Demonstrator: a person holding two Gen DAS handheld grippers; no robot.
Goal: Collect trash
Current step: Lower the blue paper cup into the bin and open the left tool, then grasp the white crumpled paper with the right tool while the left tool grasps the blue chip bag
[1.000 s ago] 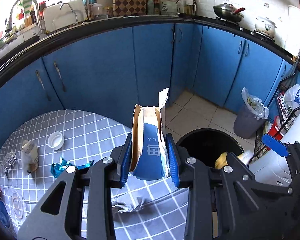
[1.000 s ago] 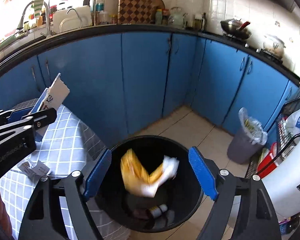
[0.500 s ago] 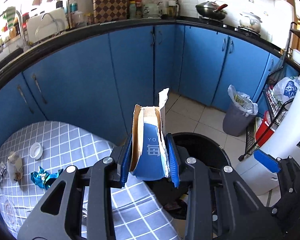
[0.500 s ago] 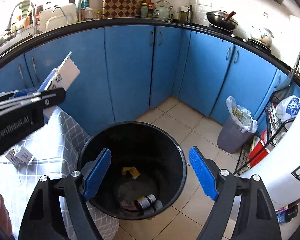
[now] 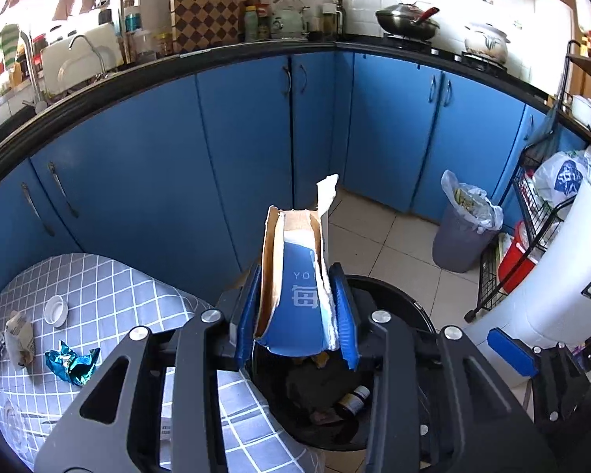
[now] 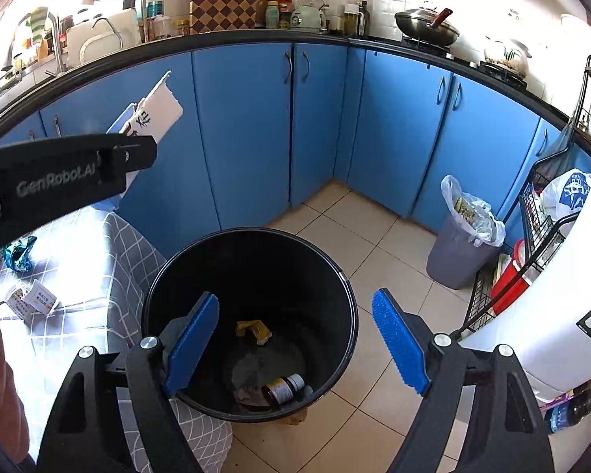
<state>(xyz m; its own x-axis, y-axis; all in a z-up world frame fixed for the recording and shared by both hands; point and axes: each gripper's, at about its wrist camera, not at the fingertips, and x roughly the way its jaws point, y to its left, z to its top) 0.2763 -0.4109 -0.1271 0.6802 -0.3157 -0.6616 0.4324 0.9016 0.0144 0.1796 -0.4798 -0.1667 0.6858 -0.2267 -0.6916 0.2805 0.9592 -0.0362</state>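
Left wrist view
- Left tongs: clamped on a torn blue carton, held upright at frame centre between the two blue pads.
- Black bin: its rim is seen just behind and below the carton, in the lower centre; a small brown bottle lies on its bottom.
- Step in hand, as judged: dropping the carton into the bin.
- How it is done well: the carton should be carried over the middle of the opening, clear of the near rim and the tabletop edge, before the pads are parted; the loose torn flap at the top could catch, so the pads should be opened fully.
- Left to collect: a crumpled teal wrapper, a white cap and a crushed packet lie at the lower left of the frame.

Right wrist view
- Right tongs: spread wide and holding nothing, above the bin mouth at lower centre.
- Carton: seen at upper left, poking past the left tongs' black arm, over the tabletop edge and not yet above the opening.
- Bin contents: a yellow wrapper and the bottle.
- Advice: the right tongs should be kept out of the drop path.
- Small printed box: on the tabletop at lower left.
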